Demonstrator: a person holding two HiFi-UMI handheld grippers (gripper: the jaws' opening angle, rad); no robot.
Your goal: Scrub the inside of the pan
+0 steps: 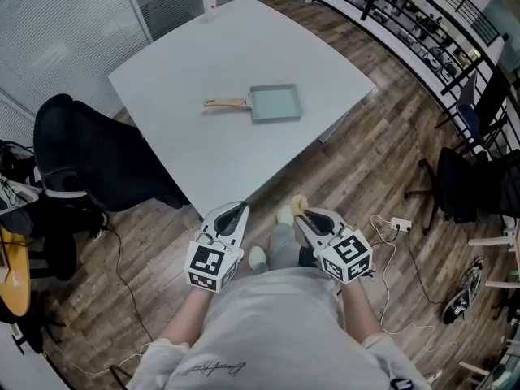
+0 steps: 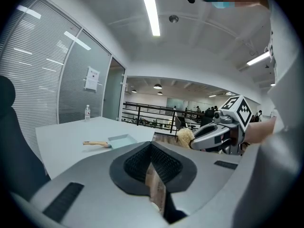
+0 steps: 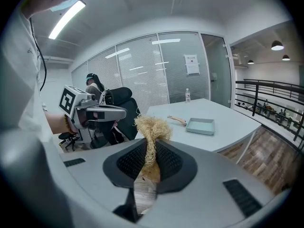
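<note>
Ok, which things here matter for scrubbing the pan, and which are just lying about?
For the job: pan on the table; scrubber pinched in the right tool.
Lying about: water bottle, black chair, power strip.

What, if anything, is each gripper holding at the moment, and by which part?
The right gripper pinches a fibre scrubber by its narrow lower end, the tuft sticking out past the tips. The left gripper is shut and empty.

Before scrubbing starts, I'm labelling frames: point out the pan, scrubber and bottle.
pan (image 1: pixel 276 102), head view, inner floor
scrubber (image 3: pixel 152 126), right gripper view, frayed top
bottle (image 1: pixel 210 3), head view, body
</note>
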